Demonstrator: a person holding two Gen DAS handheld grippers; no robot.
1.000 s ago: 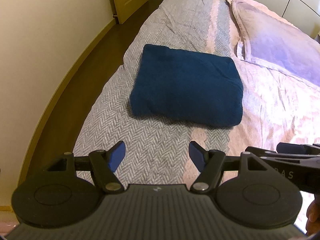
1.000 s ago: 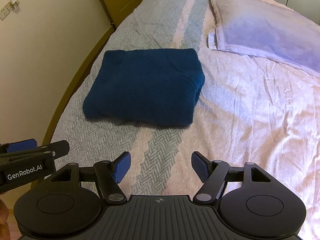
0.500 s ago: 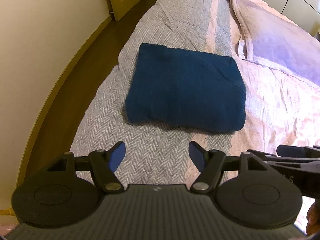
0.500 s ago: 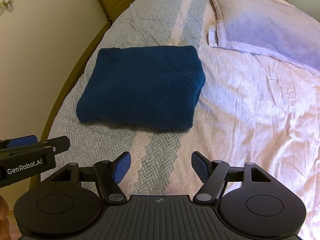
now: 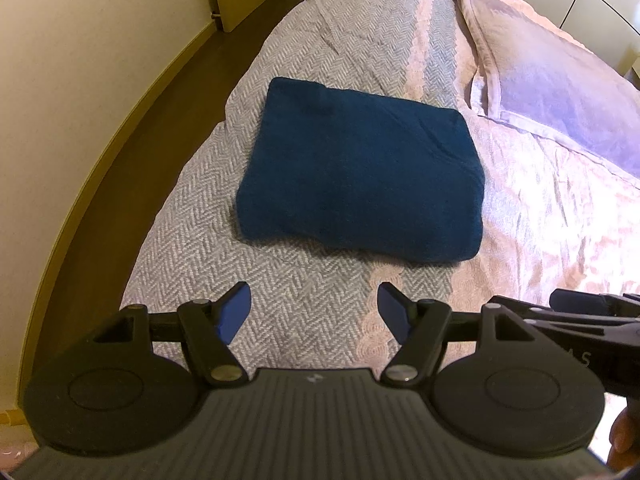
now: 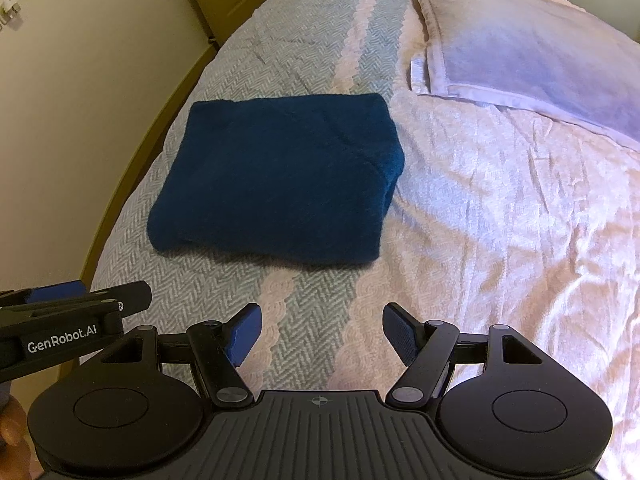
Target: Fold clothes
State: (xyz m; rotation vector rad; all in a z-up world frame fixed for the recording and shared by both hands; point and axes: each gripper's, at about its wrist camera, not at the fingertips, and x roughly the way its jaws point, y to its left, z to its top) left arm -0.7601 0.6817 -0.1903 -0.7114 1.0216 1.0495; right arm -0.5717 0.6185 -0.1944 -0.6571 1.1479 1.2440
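Two grippers, our left gripper (image 5: 314, 312) and right gripper (image 6: 322, 332), are hanging spread and empty; the folded blue garment (image 5: 360, 176) is lying just ahead of both. Nudging its near edge risks undoing the fold.

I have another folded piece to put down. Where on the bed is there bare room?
Bare bedspread lies right of the folded blue garment, below the pillow. A narrower strip lies between the garment and both open grippers. Left, the bed edge is close.
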